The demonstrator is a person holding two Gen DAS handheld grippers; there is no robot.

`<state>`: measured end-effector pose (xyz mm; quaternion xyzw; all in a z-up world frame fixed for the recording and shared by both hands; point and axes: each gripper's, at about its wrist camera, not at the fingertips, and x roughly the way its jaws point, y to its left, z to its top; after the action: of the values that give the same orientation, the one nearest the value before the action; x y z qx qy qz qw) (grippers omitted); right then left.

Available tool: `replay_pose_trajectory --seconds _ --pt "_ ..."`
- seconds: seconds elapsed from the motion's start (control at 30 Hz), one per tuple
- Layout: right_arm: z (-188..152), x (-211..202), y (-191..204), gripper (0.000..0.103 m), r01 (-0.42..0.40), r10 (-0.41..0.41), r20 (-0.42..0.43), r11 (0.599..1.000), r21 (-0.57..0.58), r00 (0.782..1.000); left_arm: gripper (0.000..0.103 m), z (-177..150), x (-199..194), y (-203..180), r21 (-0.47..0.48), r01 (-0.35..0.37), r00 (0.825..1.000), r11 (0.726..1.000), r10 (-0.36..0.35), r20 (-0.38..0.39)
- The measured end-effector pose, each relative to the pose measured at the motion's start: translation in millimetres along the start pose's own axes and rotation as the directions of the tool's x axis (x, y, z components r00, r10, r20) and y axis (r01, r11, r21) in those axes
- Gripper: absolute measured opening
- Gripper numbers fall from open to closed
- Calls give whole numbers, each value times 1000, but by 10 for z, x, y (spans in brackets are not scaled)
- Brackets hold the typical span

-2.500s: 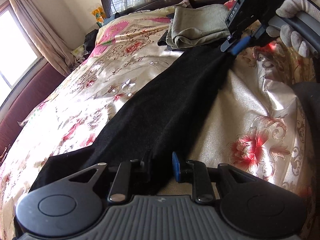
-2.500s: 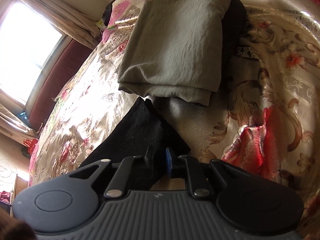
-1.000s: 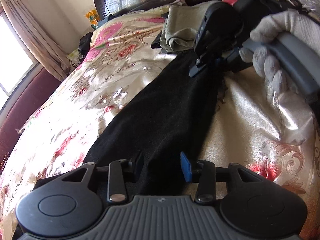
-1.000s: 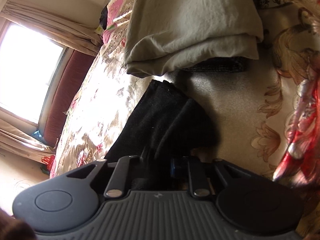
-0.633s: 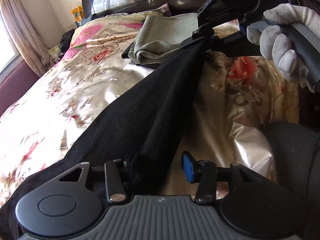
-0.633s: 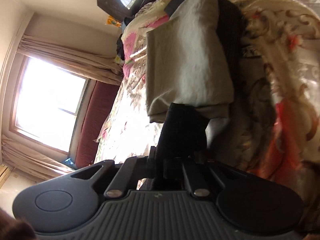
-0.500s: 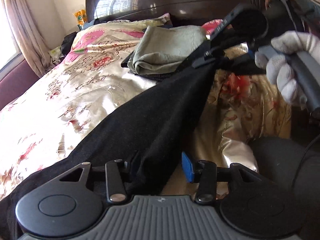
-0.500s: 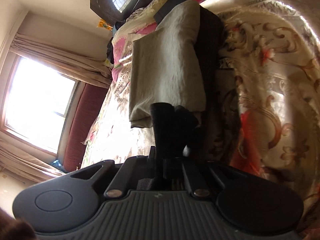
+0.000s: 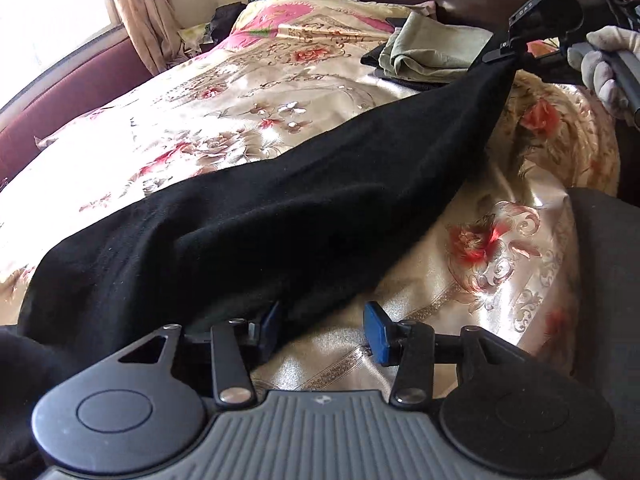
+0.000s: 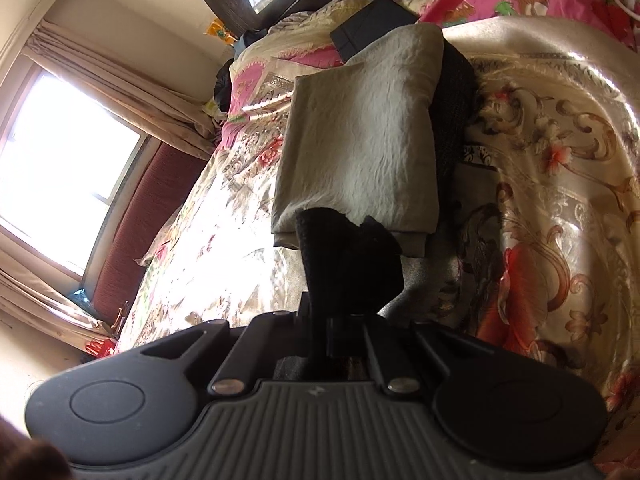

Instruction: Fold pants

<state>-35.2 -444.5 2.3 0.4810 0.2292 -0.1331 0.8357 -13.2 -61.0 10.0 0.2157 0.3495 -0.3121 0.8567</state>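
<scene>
Across a floral satin bedspread [image 9: 280,92], stretched long and dark: black pants [image 9: 280,216], one end lifted toward the headboard, the other bunched low in the foreground. Behind, folded olive-grey garment [image 10: 360,140] stacked on darker clothing near the pillows. Up at the far end, right gripper [image 10: 340,320] pinched tight on a bunched end of the pants, held by a gloved hand [image 9: 604,64], fabric hanging from it in a taut ridge. Down at the near end, left gripper [image 9: 324,330] with blue pads [image 9: 376,338] standing apart, cloth lying against the left-hand pad only, the other pad clear over bare bedspread; not gripping. Soft, limp knit by the look of it, light, likely to sag and slide on the slick satin. Best taken by hem or waistband edges, both layers pinched together, kept taut between the two holds for a clean fold.
</scene>
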Motion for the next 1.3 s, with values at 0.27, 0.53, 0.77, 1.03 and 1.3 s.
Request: replay_pose_trajectory --seconds 0.27,0.53,0.77,1.03,1.3 --pt "-21 -180 380 7 -9 12 29 995 -101 1000 59 61 282 242 -105 -13 999 994 10 -32" --pt "-151 -300 1193 7 -84 96 21 942 -326 995 60 29 139 186 -86 41 997 995 -36 68" --pt "-1016 123 2428 7 -252 179 -179 743 -620 968 60 -113 -2 483 -212 -13 993 977 39 115" --pt "-2319 758 3289 7 -461 151 -456 534 -709 877 66 -584 -350 1060 -417 -154 976 896 203 76" --pt "-3318 971 3720 7 -552 99 -571 429 -714 815 66 -888 -626 1393 -561 -249 943 790 330 46"
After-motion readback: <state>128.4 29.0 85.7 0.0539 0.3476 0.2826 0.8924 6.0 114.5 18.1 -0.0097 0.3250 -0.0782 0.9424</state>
